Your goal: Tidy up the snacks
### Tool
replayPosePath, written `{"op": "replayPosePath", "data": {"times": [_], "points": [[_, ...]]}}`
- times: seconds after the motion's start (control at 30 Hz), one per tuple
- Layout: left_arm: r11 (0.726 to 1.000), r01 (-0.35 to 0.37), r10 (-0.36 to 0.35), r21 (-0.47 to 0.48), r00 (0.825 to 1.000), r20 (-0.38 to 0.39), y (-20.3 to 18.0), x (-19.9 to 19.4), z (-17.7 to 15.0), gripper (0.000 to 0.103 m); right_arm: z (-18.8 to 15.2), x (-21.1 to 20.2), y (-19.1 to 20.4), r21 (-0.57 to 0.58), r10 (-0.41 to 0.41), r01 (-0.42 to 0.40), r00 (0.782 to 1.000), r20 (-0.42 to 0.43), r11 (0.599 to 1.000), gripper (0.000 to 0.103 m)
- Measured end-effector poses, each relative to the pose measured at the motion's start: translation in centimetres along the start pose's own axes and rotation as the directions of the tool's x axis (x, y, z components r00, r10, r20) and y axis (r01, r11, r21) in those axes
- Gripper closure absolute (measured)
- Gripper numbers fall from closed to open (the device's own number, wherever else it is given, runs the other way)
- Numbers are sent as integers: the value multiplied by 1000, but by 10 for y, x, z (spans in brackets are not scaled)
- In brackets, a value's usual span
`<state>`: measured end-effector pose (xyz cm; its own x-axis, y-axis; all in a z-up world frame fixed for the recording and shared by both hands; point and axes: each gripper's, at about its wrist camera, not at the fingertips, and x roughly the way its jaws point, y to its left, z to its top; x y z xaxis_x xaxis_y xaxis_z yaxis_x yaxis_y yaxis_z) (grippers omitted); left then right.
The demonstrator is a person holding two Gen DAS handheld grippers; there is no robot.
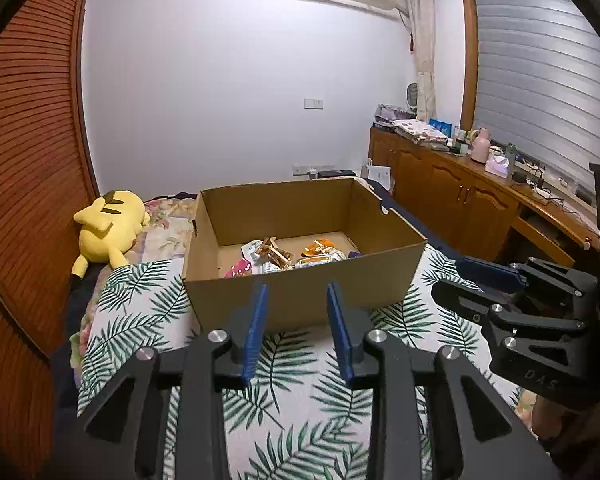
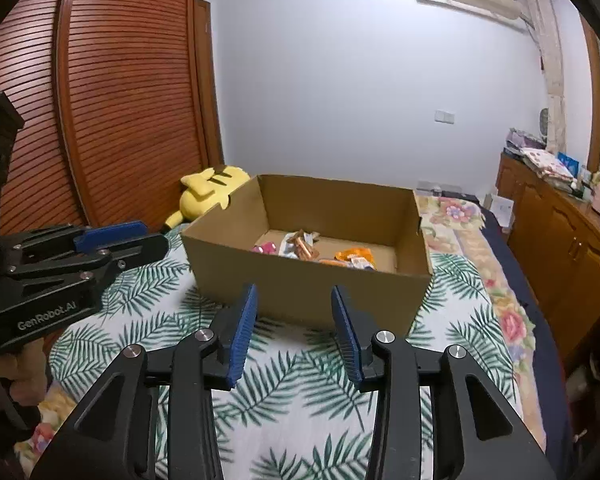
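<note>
An open cardboard box (image 1: 300, 296) stands on a leaf-print cloth (image 1: 300, 400) on the bed; it also shows in the right wrist view (image 2: 300, 292). Inside lie several snack packets (image 1: 288, 258), among them a brown one (image 2: 302, 244), an orange one (image 2: 354, 256) and a pink one (image 2: 265, 248). My left gripper (image 1: 298, 292) is open and empty, just in front of the box's near wall. My right gripper (image 2: 294, 296) is open and empty, also in front of the box. Each gripper shows from the side in the other's view: the right (image 1: 512, 292) and the left (image 2: 100, 248).
A yellow plush toy (image 1: 108, 228) lies at the box's left, against a louvred wooden wardrobe (image 1: 24, 160). A wooden sideboard (image 1: 460, 188) with bottles and cloths runs along the right. The floral bedsheet (image 2: 476, 248) borders the cloth on the right.
</note>
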<state>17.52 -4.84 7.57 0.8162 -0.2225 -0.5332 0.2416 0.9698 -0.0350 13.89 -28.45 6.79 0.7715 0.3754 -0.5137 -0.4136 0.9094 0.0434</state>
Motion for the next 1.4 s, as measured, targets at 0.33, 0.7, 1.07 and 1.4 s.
{"op": "replayPosePath", "data": {"times": [0.33, 0.7, 1.07, 1.4], "points": [[999, -44, 44, 6, 998, 34, -9, -42, -23, 59, -19, -36, 10, 9, -44, 44, 999, 33, 999, 48], [995, -97, 97, 6, 994, 59, -13, -71, -44, 52, -34, -65, 18, 20, -77, 76, 994, 82, 997, 14], [994, -111, 111, -7, 989, 96, -18, -92, -53, 32, -45, -85, 18, 32, -105, 102, 989, 104, 994, 0], [989, -146, 146, -14, 986, 76, -22, -94, -63, 22, -55, -89, 10, 72, -134, 127, 987, 93, 989, 0]]}}
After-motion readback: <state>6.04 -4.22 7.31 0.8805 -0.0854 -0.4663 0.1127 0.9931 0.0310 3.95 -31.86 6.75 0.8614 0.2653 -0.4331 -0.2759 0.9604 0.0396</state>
